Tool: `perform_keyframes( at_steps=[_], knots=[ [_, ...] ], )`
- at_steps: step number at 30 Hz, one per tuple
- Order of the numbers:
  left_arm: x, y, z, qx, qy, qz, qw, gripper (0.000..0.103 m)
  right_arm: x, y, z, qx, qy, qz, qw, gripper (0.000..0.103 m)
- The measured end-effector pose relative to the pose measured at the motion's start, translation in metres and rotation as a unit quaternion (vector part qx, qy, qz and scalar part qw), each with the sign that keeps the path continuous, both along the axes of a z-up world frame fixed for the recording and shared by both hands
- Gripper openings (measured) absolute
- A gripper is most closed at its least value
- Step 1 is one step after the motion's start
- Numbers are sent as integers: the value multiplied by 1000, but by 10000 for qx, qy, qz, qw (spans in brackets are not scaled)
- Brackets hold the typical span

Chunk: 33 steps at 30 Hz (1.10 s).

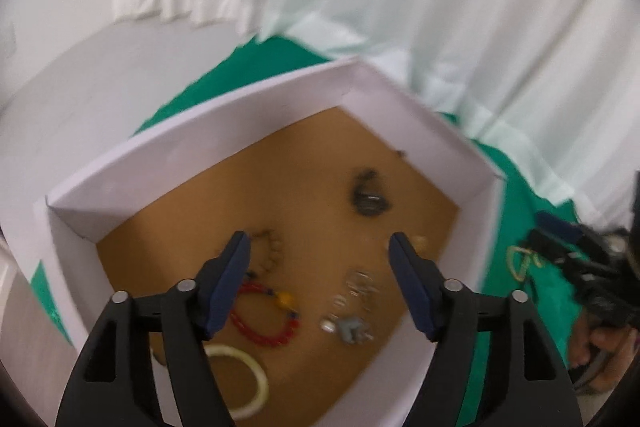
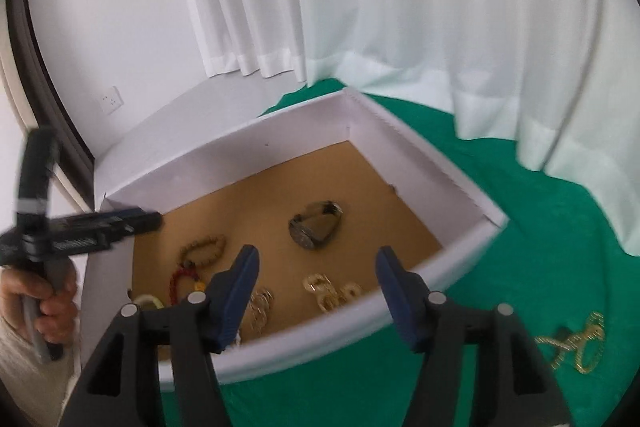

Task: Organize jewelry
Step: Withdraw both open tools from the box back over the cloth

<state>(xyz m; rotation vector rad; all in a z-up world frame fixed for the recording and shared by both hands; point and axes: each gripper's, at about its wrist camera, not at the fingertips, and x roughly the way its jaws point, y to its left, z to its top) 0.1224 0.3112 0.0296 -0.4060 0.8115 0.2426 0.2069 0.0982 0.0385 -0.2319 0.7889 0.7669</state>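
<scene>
Tongs both wide open, empty: left tongs (image 1: 320, 241) over box (image 2: 400, 297), right tongs (image 2: 316, 253) at its near wall. Gold chain (image 2: 576, 343) still out on green bench, right of box. Next, I'd say: right tongs grab it, pinching low.

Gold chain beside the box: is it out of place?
Yes. The gold chain lies tangled on the green cloth, outside the white box, while the watch and bracelets sit inside. Both claws are open and empty.
</scene>
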Motion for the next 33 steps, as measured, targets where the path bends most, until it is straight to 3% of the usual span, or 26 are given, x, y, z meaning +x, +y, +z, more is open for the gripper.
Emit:
perform_keyframes(
  at_steps=[4, 8, 12, 16, 23, 30, 33],
  knots=[
    [-24, -62, 17, 344, -265, -591, 9973, 83, -30, -46, -15, -51, -111, -303, 9995, 71],
    [-33, -120, 16, 366, -352, -1135, 9922, 84, -52, -103, -44, -295, -182, -770, 9964, 72],
    [-34, -177, 0, 281, -322, -1603, 9861, 87, -67, -167, -79, -523, -117, -1405, 9886, 72],
    [-17, -217, -35, 194, -92, -1852, 9825, 87, -80, -228, -106, -640, -93, -2047, 9767, 72],
    [18, -263, -94, 476, 137, -1929, 9800, 87, -78, -313, -136, -725, 14, -3149, 9464, 72],
    [51, -275, -123, 976, -100, -1805, 9787, 87, -38, -374, -145, -734, 235, -4009, 9129, 72],
    [65, -273, -137, 941, 125, -1745, 9801, 87, -14, -392, -149, -770, 293, -4222, 9028, 79]
  ],
)
